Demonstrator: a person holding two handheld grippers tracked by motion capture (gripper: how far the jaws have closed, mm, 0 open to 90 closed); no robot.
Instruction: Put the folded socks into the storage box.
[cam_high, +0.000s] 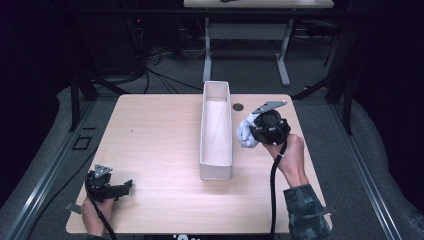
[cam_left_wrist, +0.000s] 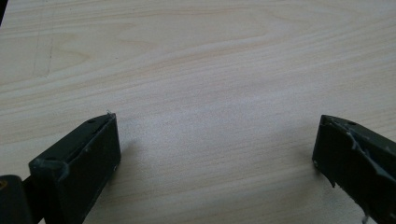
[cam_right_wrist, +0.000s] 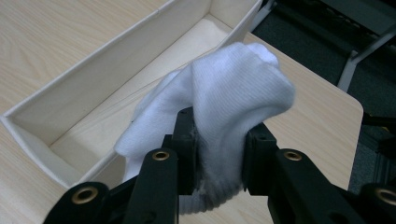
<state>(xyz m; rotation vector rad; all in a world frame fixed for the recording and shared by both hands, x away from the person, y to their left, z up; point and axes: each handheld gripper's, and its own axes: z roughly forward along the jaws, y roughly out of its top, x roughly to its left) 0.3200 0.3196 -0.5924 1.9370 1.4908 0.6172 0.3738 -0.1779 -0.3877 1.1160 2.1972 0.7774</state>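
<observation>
A bundled white sock (cam_right_wrist: 229, 93) is pinched between the jaws of my right gripper (cam_right_wrist: 218, 154), which is shut on it. In the high view that gripper (cam_high: 252, 131) holds the sock (cam_high: 245, 131) just right of a long narrow white box (cam_high: 216, 167) that stands in the middle of the table. The box (cam_right_wrist: 93, 88) looks empty inside. My left gripper (cam_high: 126, 185) rests low at the table's front left corner. Its jaws stand wide apart over bare wood in the left gripper view (cam_left_wrist: 217, 154), with nothing between them.
The light wooden table (cam_high: 155, 135) has a small dark round hole (cam_high: 238, 107) near its far edge, right of the box. Beyond the table lie dark floor, cables and the legs of another table (cam_high: 250, 40).
</observation>
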